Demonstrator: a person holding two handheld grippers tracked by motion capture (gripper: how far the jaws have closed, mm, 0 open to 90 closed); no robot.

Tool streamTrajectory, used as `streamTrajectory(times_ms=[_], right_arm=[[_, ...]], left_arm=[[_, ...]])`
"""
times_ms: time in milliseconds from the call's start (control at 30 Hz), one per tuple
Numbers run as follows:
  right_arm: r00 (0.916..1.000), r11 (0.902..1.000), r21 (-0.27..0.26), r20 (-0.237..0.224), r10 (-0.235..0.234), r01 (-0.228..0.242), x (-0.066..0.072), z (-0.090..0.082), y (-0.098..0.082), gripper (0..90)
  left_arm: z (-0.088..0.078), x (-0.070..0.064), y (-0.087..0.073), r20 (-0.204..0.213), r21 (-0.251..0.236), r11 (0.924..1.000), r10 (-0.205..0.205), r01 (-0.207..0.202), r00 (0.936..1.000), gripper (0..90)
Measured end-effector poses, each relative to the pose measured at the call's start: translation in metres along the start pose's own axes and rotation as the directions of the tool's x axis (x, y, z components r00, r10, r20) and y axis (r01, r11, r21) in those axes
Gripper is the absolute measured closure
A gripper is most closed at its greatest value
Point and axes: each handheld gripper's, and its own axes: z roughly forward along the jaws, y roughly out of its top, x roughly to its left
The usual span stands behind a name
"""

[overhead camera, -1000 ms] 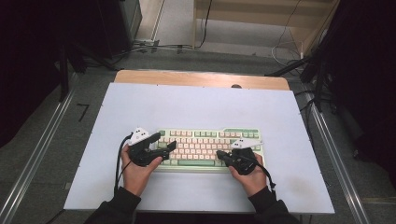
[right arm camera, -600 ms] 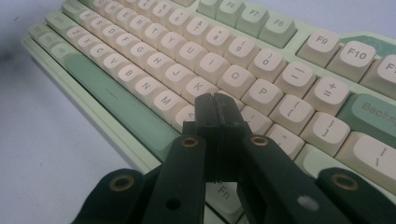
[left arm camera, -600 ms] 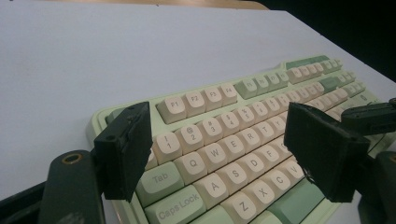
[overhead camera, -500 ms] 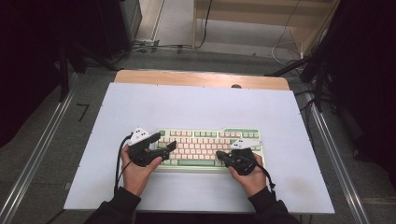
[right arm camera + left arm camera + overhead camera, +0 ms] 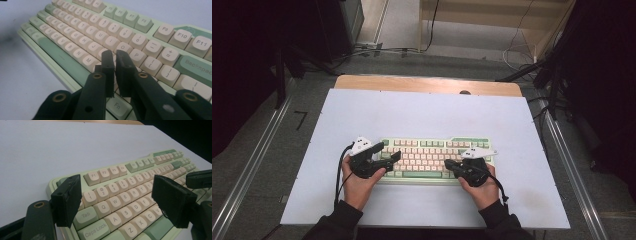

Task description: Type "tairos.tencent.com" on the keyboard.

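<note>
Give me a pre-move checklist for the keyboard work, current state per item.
1. Keyboard flat on the table: ok.
2. Left gripper jaws wide open over the Q-W-A-S keys, nothing between them: ok.
3. Right gripper jaws have just been opening, now a narrow gap, nothing held: ok.
4. Right jaw tips touching a keycap near K/L: cannot tell.
5. Cables clear of keys: ok in high view.

A pale table [image 5: 422, 112] carries a green-and-cream keyboard [image 5: 432, 150] near its front edge.
</note>
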Motion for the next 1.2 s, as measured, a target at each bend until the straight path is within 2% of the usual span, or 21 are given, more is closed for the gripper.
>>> streamTrajectory(times_ms=[67, 167, 267, 333, 467, 633, 733, 833, 967, 1200], right_arm=[[1.0, 0.9999, -0.009, 0.001, 0.005, -0.005, -0.001, -0.001, 0.0, 76.3], [0.9998, 0.9996, -0.021, -0.007, 0.017, -0.017, -0.002, -0.001, 0.0, 64.3], [0.9995, 0.9987, -0.039, 0.002, 0.033, -0.032, -0.004, -0.001, 0.001, 46.9], [0.9992, 0.9982, -0.047, 0.013, 0.037, -0.036, -0.004, -0.001, 0.001, 39.0], [0.9984, 0.9971, -0.065, 0.037, 0.044, -0.041, -0.004, -0.002, 0.001, 29.5], [0.9979, 0.9968, -0.065, 0.042, 0.05, -0.047, -0.005, -0.003, 0.001, 28.3], [0.9975, 0.9968, -0.061, 0.044, 0.055, -0.053, -0.006, -0.005, -0.001, 28.4], [0.9971, 0.9963, -0.064, 0.047, 0.06, -0.057, -0.008, -0.007, -0.002, 28.7], [0.9966, 0.9961, -0.06, 0.048, 0.067, -0.064, -0.009, -0.01, -0.003, 30.4], [0.9962, 0.9962, -0.057, 0.052, 0.07, -0.067, -0.011, -0.01, -0.005, 31.6]], left_arm=[[0.0, 0.0, 0.0, 0.0, 0.001, 1.0, 0.001, -0.001, 1.0, 24.6], [0.0, 0.0, 0.0, 0.0, 0.002, 1.0, 0.001, -0.001, 1.0, 24.7], [0.0, 0.0, 0.0, -0.003, 0.0, 1.0, 0.003, -0.003, 1.0, 24.8], [0.0, 0.0, 0.0, -0.005, -0.001, 1.0, 0.004, -0.004, 1.0, 24.8], [0.0, -0.002, 0.0, -0.013, -0.005, 0.9999, 0.011, -0.011, 0.9999, 24.9], [0.004, -0.006, 0.001, -0.006, 0.002, 0.9997, 0.026, -0.026, 0.9996, 25.2], [0.007, -0.009, 0.003, -0.011, -0.014, 0.999, 0.043, -0.043, 0.999, 31.9], [0.011, -0.012, 0.003, -0.009, -0.009, 0.9978, 0.066, -0.066, 0.9978, 44.3], [0.018, -0.015, 0.004, 0.034, 0.016, 0.9969, 0.077, -0.078, 0.9965, 64.3], [0.034, -0.022, 0.008, 0.068, 0.06, 0.9936, 0.092, -0.096, 0.9935, 82.7]])
